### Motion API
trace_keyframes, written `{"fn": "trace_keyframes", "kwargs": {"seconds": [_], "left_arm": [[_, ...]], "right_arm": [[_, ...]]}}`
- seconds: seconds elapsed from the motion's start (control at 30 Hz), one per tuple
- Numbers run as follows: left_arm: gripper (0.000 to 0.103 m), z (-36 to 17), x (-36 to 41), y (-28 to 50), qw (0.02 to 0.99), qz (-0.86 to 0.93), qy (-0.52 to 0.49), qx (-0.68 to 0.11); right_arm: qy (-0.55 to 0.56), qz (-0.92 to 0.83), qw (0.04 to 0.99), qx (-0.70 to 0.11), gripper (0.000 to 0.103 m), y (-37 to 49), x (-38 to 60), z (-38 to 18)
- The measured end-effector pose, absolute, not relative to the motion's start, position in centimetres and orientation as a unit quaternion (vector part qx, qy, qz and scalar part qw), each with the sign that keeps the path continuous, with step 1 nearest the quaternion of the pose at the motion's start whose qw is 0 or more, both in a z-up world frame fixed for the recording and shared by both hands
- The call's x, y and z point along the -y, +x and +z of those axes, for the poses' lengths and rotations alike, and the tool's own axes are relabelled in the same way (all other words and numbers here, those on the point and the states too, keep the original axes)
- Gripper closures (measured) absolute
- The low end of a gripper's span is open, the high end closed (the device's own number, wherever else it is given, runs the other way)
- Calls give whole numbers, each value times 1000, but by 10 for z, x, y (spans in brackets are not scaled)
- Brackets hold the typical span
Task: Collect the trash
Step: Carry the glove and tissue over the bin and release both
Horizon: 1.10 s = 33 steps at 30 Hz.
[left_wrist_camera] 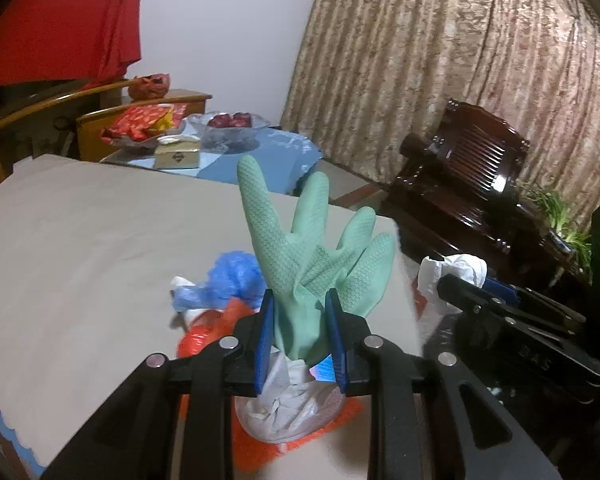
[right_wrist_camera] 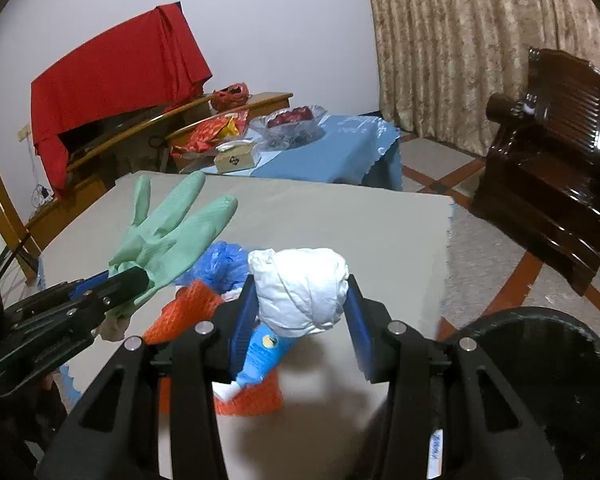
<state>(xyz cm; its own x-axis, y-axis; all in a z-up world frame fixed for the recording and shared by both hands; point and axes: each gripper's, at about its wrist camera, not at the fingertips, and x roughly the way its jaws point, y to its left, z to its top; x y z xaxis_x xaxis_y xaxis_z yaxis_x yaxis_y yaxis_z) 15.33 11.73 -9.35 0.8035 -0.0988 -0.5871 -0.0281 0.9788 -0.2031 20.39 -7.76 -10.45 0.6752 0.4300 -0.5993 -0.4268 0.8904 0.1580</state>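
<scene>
My left gripper (left_wrist_camera: 300, 308) is shut on the cuff of a green rubber glove (left_wrist_camera: 320, 248), held upright above the beige table (left_wrist_camera: 80, 240); the glove also shows in the right wrist view (right_wrist_camera: 168, 232). My right gripper (right_wrist_camera: 302, 300) is shut on a crumpled white paper wad (right_wrist_camera: 300, 288), lifted over the table; it shows at the right of the left view (left_wrist_camera: 452, 272). Under the grippers lies a trash pile: a blue plastic bag (left_wrist_camera: 228, 280), orange netting (right_wrist_camera: 192, 308), a blue tube (right_wrist_camera: 260, 356) and white wrapping (left_wrist_camera: 288, 408).
A black round bin (right_wrist_camera: 548, 392) stands on the floor at the table's right. A dark wooden chair (right_wrist_camera: 552, 184) is beyond it. A blue-clothed table (right_wrist_camera: 332, 148) with a tissue box and fruit bowl stands behind. Curtains cover the far wall.
</scene>
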Motion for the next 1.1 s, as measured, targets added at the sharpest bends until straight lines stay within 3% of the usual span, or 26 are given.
{"fn": "trace_keyframes", "kwargs": {"seconds": [0.47,1.1], "left_arm": [[78,-76,-39,140,943,-90,-83,-309],[78,-85,69,141,927,-185,-51,-323]], "right_arm": [[17,180,935,-305,62,150,160,-79],[41,51,947,-314,62,107,280,-97]]}}
